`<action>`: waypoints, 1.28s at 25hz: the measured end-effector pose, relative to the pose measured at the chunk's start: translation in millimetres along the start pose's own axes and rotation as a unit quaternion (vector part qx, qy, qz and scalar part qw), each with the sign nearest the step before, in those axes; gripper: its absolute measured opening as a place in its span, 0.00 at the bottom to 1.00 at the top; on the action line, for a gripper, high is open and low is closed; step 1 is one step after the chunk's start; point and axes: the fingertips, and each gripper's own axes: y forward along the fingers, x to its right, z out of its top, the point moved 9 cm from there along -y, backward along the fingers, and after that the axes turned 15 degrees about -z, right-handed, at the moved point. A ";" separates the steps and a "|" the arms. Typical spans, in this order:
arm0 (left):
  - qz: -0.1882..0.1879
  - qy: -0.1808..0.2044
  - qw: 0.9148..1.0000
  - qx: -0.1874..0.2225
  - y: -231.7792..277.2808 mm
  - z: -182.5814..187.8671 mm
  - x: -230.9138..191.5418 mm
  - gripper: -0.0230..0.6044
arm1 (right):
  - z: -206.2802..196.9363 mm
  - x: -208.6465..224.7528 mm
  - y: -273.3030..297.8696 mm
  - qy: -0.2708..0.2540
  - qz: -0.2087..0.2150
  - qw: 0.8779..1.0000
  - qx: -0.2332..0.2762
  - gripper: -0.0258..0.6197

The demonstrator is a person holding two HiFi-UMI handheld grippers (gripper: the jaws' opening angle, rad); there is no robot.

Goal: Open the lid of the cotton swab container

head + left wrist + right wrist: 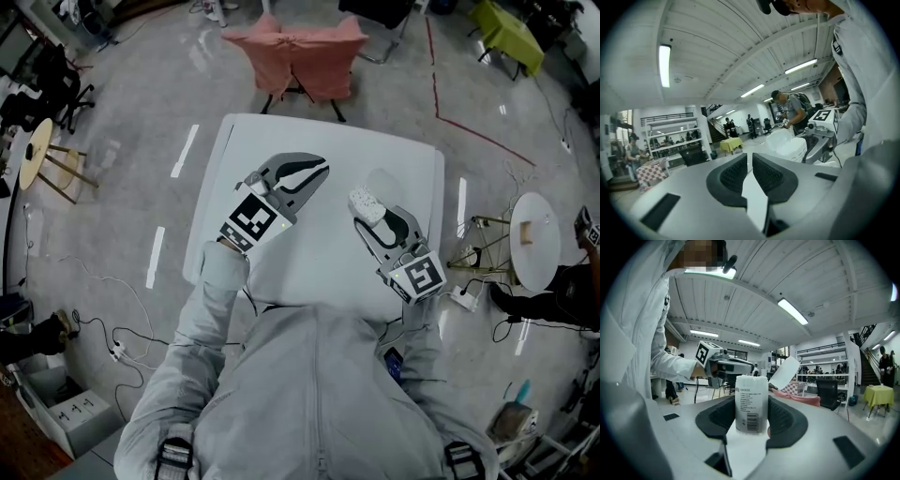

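A person seated at a white table (281, 136) is gripping the cotton swab container (751, 399) in the right gripper (751, 417). Its two dark pads are pressing on the lower sides of the clear tube and holding it upright, just above the tabletop, with the printed label and barcode facing the camera. The low grip is leaving the top of the container free, which seems to be the point of it: one tool steadies the body while the other works the cap.

The lid (785, 372) is standing up at a slant beside the rim, apparently already swung open on its hinge, so the job looks all but finished.

The left gripper (750, 171) is hanging in the air beside the container without touching it. Its jaws are drawn almost together and nothing is between them. It is pointing roughly level across the table, and from that posture it appears to be done with the cap.
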 end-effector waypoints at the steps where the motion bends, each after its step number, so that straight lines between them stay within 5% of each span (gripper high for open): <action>1: 0.024 -0.008 1.000 0.004 -4.6 -1.2 -0.2 0.11 | 3.4 3.5 -1.5 -0.003 -0.009 1.000 0.002 0.37; 4: 0.077 -0.034 0.996 0.017 -18.2 -5.4 -0.7 0.11 | 11.8 14.9 -7.6 -0.017 -0.028 0.999 0.010 0.37; 16: 0.182 -0.043 0.981 0.049 -63.8 -12.3 -4.5 0.08 | 42.6 51.5 -29.5 -0.023 -0.109 0.993 0.031 0.37; 32: 0.188 -0.031 0.980 0.054 -69.8 -3.9 -5.9 0.08 | 64.6 68.5 -45.0 -0.012 -0.190 0.981 0.024 0.37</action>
